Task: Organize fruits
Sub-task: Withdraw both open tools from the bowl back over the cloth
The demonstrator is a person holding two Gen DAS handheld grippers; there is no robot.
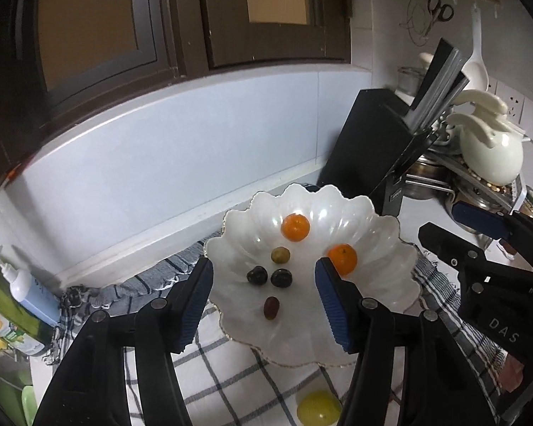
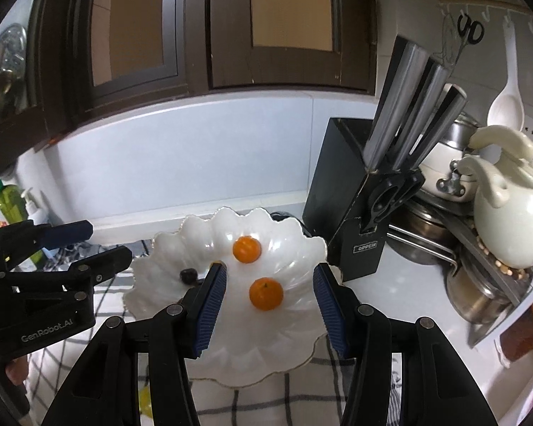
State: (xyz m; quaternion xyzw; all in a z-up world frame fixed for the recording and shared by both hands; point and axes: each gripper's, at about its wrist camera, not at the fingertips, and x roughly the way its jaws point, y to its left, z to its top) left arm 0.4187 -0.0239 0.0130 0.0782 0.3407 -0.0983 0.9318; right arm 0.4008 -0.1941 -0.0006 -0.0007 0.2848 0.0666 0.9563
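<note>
Two small oranges (image 1: 295,227) and (image 1: 342,259), a green grape (image 1: 280,255), two dark grapes (image 1: 257,276) and (image 1: 281,278) and a red grape (image 1: 271,307) are seen collected in the scalloped white bowl (image 1: 380,284), which is set on a checked cloth (image 1: 231,383). A yellow-green fruit (image 1: 318,410) is left outside on the cloth, near the bowl's front rim, likely the next pick. The left gripper (image 1: 264,301) is held about half open above the bowl, nothing gripped. The right gripper (image 2: 270,305) is likewise parted and empty.
</note>
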